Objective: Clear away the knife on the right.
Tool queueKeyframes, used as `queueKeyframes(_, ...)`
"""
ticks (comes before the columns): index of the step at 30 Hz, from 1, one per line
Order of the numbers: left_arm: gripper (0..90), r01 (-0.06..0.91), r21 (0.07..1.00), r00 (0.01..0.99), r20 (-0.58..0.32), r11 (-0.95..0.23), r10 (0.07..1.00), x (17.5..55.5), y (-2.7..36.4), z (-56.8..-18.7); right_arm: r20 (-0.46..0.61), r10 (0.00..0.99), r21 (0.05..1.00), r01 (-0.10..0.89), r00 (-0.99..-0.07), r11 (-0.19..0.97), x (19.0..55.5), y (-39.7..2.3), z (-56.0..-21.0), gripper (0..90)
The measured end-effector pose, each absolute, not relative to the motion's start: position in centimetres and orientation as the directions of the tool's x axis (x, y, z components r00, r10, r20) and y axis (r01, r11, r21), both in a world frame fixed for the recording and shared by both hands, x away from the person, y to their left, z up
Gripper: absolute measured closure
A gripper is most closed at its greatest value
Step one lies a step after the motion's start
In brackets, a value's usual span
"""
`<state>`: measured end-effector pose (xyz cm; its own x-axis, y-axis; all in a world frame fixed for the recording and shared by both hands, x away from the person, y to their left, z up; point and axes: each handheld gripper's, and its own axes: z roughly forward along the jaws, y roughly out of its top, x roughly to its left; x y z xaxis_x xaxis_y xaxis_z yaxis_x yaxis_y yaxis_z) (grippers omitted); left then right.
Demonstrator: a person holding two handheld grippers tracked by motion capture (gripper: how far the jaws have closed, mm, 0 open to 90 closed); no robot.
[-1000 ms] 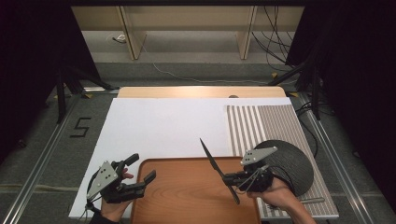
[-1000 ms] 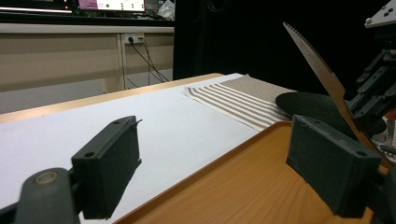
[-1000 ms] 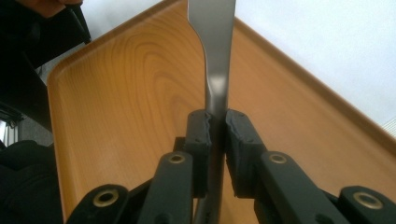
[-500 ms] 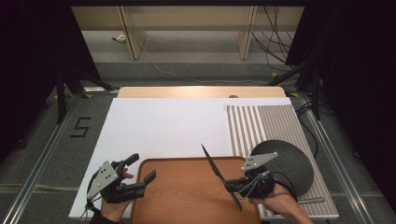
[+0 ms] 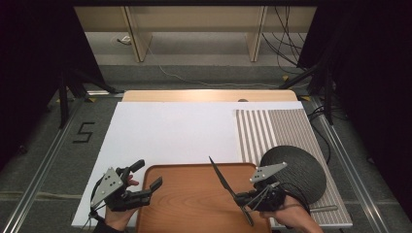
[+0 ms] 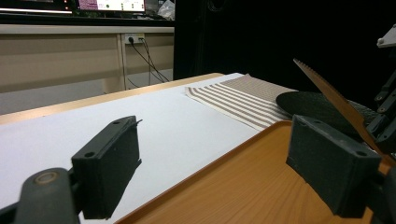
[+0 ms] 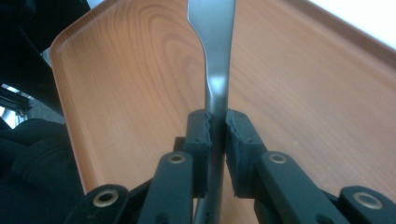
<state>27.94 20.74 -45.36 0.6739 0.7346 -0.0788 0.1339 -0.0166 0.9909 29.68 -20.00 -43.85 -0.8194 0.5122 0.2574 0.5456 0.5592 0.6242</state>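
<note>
With the right tongs [image 5: 245, 201] pinching the knife [image 5: 222, 178] over the wooden tray [image 5: 189, 194] and the left tongs [image 5: 145, 180] spread empty, I'd lower it flat, blade away from that hand.

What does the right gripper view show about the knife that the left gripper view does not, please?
The right gripper view shows the grip itself: the right gripper has both pads pressed on the knife at its narrow metal shaft. The left gripper view shows the serrated edge of the blade, slanting up over the tray, with the striped mat and dark round plate beyond, and the left gripper with open, empty jaws. Both show the knife above the wooden tray.
</note>
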Motion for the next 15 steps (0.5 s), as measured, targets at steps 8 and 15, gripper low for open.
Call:
queueKeyframes(8,16.5,0.135,0.991,0.674,-0.080,-0.016,0.734,27.9,20.7,-45.4,0.250,0.520,0.595,0.553,-0.817,0.584,29.0,-19.9,-44.2,80.8)
queueKeyframes(15,16.5,0.135,0.991,0.674,-0.079,-0.018,0.735,28.0,20.7,-45.4,0.214,0.513,0.565,0.534,-0.831,0.629,28.5,-19.7,-44.3,80.8)
